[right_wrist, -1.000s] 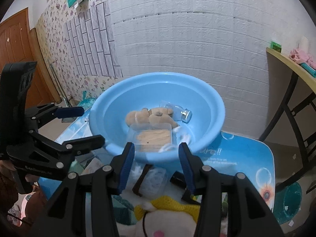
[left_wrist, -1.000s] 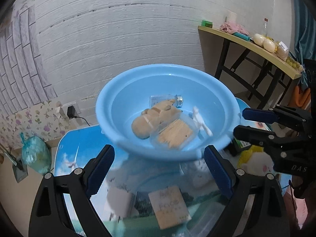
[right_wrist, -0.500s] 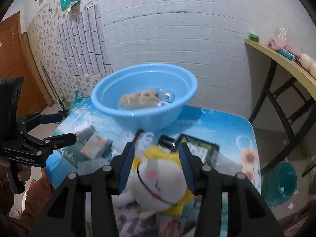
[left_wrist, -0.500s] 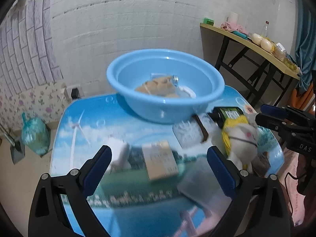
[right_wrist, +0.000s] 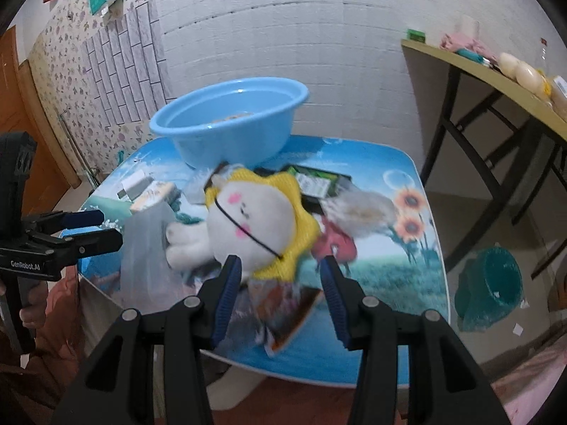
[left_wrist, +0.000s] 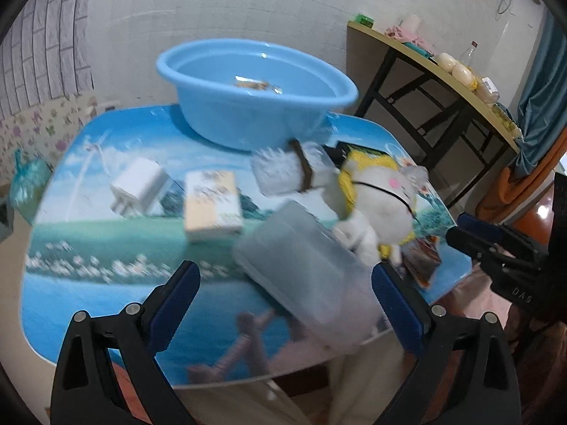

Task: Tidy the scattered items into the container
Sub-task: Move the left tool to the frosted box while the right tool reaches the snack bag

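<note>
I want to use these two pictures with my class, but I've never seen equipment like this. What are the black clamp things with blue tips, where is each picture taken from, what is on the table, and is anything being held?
No robot here: a person carries a two-finger clamp in each hand, with a wide-angle camera looking along its fingers. One picture looks out from the left hand-held gripper, the other from the right hand-held gripper; each also glimpses the other at its edge.

On the picture-printed table stands a blue basin with a few things already in it. Scattered in front lie a white charger plug, a small cream box, a clear plastic box, a white plush toy with a yellow collar and a colourful packet.

Both grippers are open and hold nothing.
</note>
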`<state>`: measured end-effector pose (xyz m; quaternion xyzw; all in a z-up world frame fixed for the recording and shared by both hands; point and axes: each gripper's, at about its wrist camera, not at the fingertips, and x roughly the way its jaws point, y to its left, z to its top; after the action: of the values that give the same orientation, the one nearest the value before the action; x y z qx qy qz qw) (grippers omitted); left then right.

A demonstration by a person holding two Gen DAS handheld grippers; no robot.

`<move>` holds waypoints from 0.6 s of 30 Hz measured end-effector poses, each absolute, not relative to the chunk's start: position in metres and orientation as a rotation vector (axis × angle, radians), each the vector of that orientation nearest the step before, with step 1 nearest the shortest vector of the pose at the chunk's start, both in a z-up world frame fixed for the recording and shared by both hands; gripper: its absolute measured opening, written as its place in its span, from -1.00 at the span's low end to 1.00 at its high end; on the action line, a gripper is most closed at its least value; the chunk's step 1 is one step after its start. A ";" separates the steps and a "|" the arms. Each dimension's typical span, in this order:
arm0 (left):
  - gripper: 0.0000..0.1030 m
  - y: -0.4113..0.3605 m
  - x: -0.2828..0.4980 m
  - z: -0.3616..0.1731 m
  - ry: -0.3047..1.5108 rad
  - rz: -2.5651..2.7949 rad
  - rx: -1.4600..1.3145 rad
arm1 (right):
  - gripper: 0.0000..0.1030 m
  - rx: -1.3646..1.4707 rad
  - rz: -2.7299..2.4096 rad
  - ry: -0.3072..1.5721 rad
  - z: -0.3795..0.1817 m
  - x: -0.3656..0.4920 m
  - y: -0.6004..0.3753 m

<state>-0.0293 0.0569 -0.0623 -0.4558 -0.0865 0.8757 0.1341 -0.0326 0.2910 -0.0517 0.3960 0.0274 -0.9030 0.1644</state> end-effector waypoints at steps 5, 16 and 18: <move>0.90 0.078 -0.024 -0.069 -0.252 2.529 -1.356 | -0.11 1.146 -2.570 0.060 -0.059 -0.026 0.299; 0.90 0.103 -0.033 -0.080 -0.226 2.533 -1.429 | -0.11 1.162 -2.531 0.072 -0.073 -0.021 0.294; 0.90 0.104 -0.034 -0.084 -0.217 2.541 -1.445 | -0.11 1.170 -2.528 0.065 -0.076 -0.021 0.294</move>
<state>-0.0338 0.1037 -0.0836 -0.4903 -0.0736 0.8620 0.1051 -0.0210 0.2935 -0.0758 0.4133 0.0229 -0.8930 0.1764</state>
